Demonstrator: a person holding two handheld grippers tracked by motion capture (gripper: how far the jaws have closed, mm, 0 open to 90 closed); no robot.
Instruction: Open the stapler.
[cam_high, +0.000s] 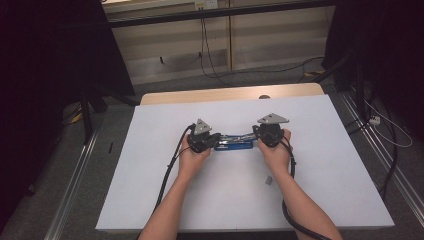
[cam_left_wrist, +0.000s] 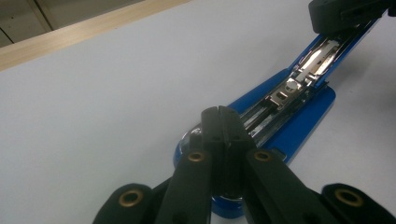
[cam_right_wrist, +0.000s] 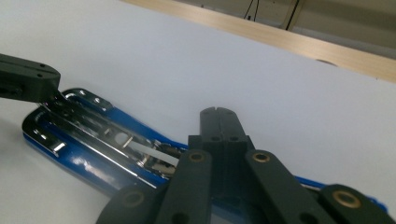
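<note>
A blue stapler lies opened out flat on the white table, its metal staple channel facing up. My left gripper is at the stapler's left end, jaws shut together, with its tips over the blue base. At the stapler's right end is my right gripper, also shut, its tips above the stapler. Nothing is pinched between either pair of jaws. The right gripper's jaw tip touches the channel's far end. The left one meets the chrome end.
A small grey piece lies on the table in front of the right hand. A wooden strip runs along the table's far edge. Metal rails flank the table, and cables lie on the floor to the right.
</note>
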